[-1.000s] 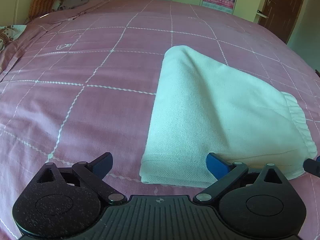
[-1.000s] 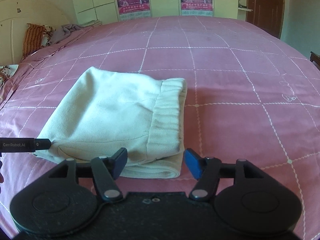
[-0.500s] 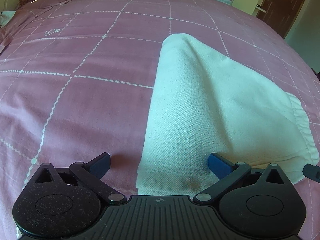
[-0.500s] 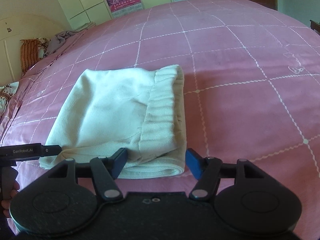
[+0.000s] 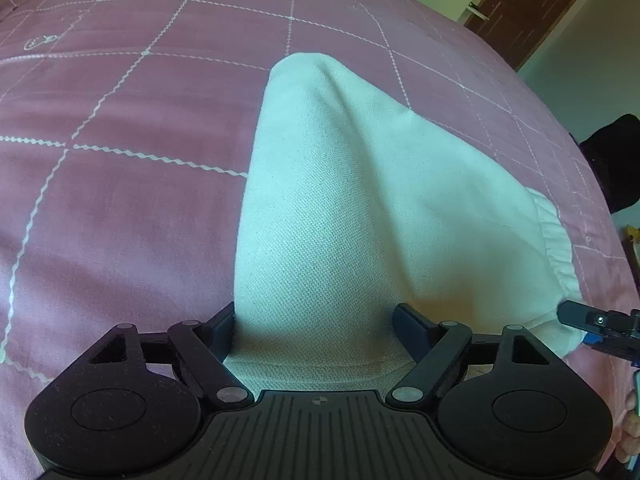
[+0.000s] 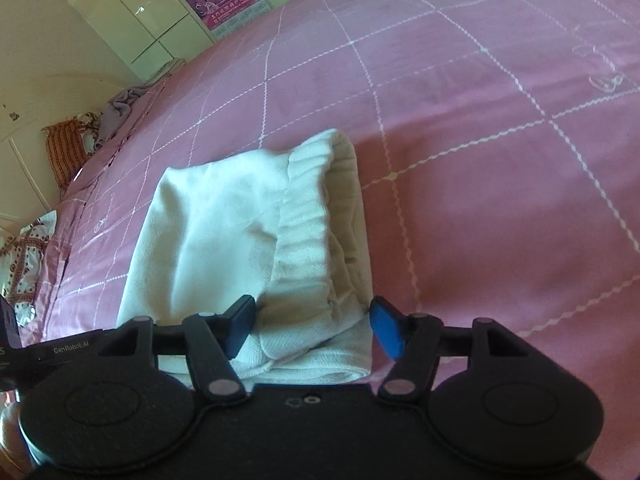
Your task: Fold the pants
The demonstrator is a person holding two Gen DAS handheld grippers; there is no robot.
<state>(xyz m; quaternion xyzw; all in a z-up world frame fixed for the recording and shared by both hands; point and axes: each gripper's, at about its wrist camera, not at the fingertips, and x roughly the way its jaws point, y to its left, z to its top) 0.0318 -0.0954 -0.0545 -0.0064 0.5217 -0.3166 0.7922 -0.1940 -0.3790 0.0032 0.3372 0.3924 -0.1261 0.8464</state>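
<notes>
Two grippers straddle the near edge of your folded white pants point(image 5: 360, 200), which lie on the pink bedspread point(image 5: 120, 200) running toward 12 o'clock. Your left gripper point(image 5: 312, 320) is closing around the near corner, not yet pinching; your right gripper point(image 6: 312, 320) stands half open astride the waistband point(image 6: 308, 216) end at 6 o'clock, pads not pressing. Closing unevenly risks catching only the top layer, so the fold would peel apart.

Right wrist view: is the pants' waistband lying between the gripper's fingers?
Yes, the ribbed waistband end of the pants sits between the right gripper fingers.
</notes>
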